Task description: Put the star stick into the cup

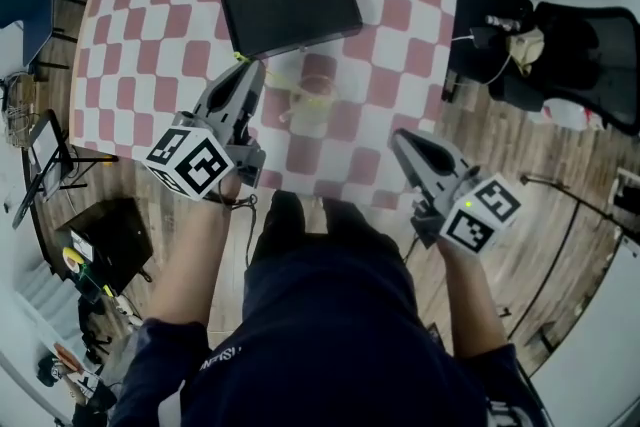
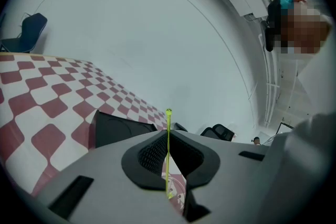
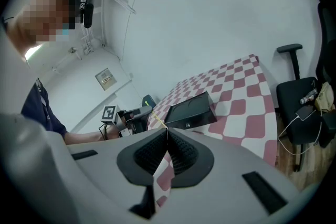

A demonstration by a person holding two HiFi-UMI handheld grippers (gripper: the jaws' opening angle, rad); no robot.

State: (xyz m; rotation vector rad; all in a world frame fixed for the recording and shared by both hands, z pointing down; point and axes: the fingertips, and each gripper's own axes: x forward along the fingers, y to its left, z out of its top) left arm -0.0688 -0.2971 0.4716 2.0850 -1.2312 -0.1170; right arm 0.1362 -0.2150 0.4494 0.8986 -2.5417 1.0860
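The left hand-held gripper (image 1: pixel 250 70) pinches the yellow-green star stick (image 2: pixel 168 155). The stick's tip reaches the clear cup (image 1: pixel 308 110), which stands mid-counter (image 1: pixel 160 15) beside a black box (image 1: pixel 292 10). I cannot tell whether the tip is inside the cup. The right hand-held gripper (image 3: pixel 167 136) is pressed together, empty.

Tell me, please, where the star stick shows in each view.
Head view: stick at the left tool's tip, left of centre.
Left gripper view: centre, upright, pinched between the jaws.
Right gripper view: just above centre, a thin slanted line.
Shared landmark: black box, close by the stick.
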